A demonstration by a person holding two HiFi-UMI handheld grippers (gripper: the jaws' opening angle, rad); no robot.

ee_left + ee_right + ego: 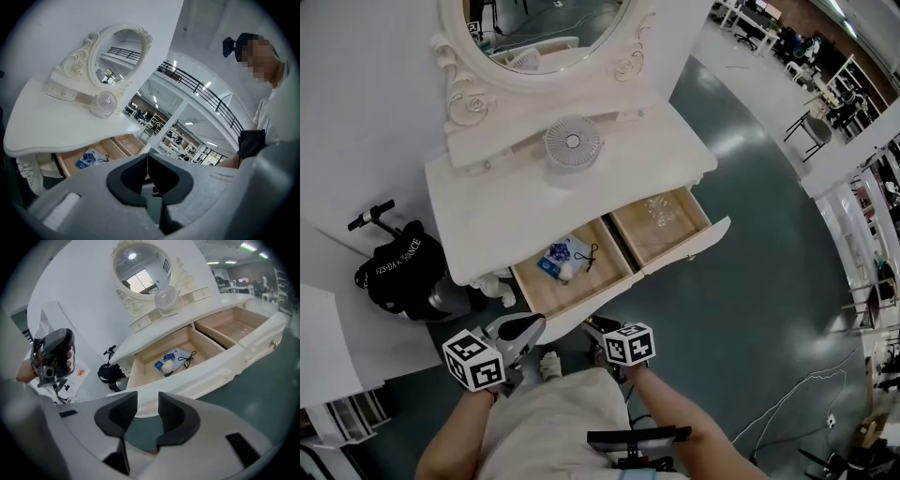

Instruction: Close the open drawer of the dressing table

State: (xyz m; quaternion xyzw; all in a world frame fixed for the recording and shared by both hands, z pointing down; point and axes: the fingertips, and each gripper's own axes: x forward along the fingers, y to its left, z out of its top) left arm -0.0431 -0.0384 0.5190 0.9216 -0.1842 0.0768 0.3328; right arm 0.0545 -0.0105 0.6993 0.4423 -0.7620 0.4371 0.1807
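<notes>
1. As I stand before it, the dressing table (478,202) fills the middle of the head view. It is white and set against the wall, with an oval mirror (539,23) rising at the back.
2. Drawer (675,261): pulled well out from under the tabletop towards me. It is lined in wood and split by a divider into two compartments.
3. Black bag (398,272): on the floor beside the table's left end.
4. Fan (573,142): small, round and white, upright on the tabletop below the mirror.
5. My left gripper (147,157): jaws pressed together with nothing between them, held low near the drawer's front.
6. My right gripper (147,401): jaws spread and empty. The drawer's white front shows beyond the gap, clear of the pads.
7. Blue packet (558,261): lying in the left compartment, a black cord (591,255) just beside it.
</notes>
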